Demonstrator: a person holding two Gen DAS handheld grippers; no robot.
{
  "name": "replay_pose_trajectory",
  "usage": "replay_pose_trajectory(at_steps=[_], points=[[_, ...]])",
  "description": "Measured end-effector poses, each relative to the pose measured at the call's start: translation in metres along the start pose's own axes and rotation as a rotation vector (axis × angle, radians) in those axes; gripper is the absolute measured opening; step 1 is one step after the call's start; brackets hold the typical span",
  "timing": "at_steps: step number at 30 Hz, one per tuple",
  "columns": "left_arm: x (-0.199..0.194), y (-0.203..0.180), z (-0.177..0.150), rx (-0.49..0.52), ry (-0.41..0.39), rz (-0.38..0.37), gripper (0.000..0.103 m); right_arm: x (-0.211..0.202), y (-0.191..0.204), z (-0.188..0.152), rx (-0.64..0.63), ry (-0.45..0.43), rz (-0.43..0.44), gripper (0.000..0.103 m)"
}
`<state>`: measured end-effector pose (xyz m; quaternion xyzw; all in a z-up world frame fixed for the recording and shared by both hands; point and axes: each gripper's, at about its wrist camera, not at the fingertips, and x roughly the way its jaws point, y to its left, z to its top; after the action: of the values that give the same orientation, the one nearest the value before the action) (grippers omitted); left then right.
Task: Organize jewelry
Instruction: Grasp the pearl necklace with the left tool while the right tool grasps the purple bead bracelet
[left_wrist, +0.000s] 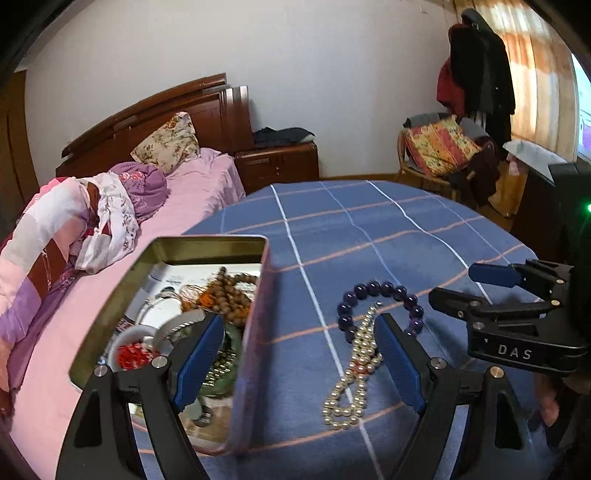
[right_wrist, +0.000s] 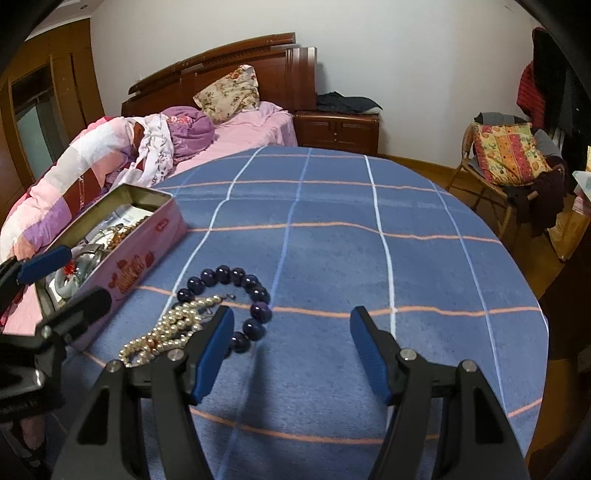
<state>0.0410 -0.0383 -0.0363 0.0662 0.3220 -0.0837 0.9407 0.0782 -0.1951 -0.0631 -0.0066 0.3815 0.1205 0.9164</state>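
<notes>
Left wrist view: we held the left gripper (left_wrist: 299, 354) with its jaws spread wide and nothing between the pads, one finger hanging over the open pink tin (left_wrist: 255, 295) and the other just beside the pearl necklace (left_wrist: 354, 365). The necklace lay on the blue checked tablecloth (left_wrist: 388, 229) at about one o'clock from the gap, its long axis running near to far, from six to twelve o'clock. Its far end overlapped the purple bead bracelet (left_wrist: 380, 291), which curled at twelve to one o'clock beyond it. The tin, already crowded with brown beads (left_wrist: 236, 291) and other pieces, stood at ten o'clock.

In the right wrist view, our right gripper (right_wrist: 291, 354) was also parted and empty, with only bare cloth between its fingers. The bracelet (right_wrist: 236, 295) sat just off its left finger at eleven o'clock and the pearls (right_wrist: 173, 328) at ten o'clock, the tin (right_wrist: 122, 254) farther along the same line.

We judged the left gripper nearer to both the pearls and the tin; a grip across the strand's short axis looked the likely next move.
</notes>
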Motion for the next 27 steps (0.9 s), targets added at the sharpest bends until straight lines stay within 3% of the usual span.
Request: replay_pose_trajectory(at_steps=[5, 7, 8, 9, 14, 16, 18, 20, 24, 25, 26, 27], points=[[0.010, -0.009, -0.003, 0.000, 0.041, -0.035, 0.083, 0.002, -0.003, -0.001, 0.011, 0.006, 0.003, 0.069], [0.014, -0.013, -0.005, 0.011, 0.059, -0.048, 0.074, 0.002, -0.002, 0.000, 0.010, 0.006, 0.004, 0.069], [0.016, -0.016, -0.006, 0.023, 0.069, -0.057, 0.062, 0.003, -0.002, 0.001, 0.010, 0.008, 0.003, 0.069], [0.018, -0.021, -0.008, 0.039, 0.084, -0.062, 0.056, 0.004, -0.002, 0.001, 0.010, 0.012, -0.001, 0.069], [0.030, -0.031, -0.013, 0.074, 0.151, -0.085, 0.052, 0.010, 0.004, 0.003, -0.004, 0.026, 0.002, 0.064], [0.035, -0.033, -0.014, 0.081, 0.181, -0.099, 0.050, 0.014, 0.008, 0.004, -0.015, 0.043, 0.001, 0.054], [0.038, -0.035, -0.015, 0.085, 0.201, -0.110, 0.024, 0.019, 0.011, 0.005, -0.029, 0.062, -0.010, 0.051], [0.040, -0.036, -0.015, 0.088, 0.215, -0.116, 0.013, 0.023, 0.014, 0.006, -0.042, 0.086, -0.019, 0.049], [0.037, -0.034, -0.016, 0.073, 0.205, -0.108, 0.011, 0.028, 0.023, 0.006, -0.093, 0.109, -0.047, 0.042], [0.035, -0.033, -0.015, 0.065, 0.200, -0.109, 0.009, 0.028, 0.024, 0.005, -0.101, 0.113, -0.050, 0.026], [0.035, -0.032, -0.015, 0.061, 0.195, -0.112, 0.007, 0.027, 0.025, 0.004, -0.110, 0.117, -0.052, 0.018], [0.033, -0.031, -0.015, 0.057, 0.187, -0.107, 0.006, 0.027, 0.025, 0.002, -0.122, 0.119, -0.083, 0.018]])
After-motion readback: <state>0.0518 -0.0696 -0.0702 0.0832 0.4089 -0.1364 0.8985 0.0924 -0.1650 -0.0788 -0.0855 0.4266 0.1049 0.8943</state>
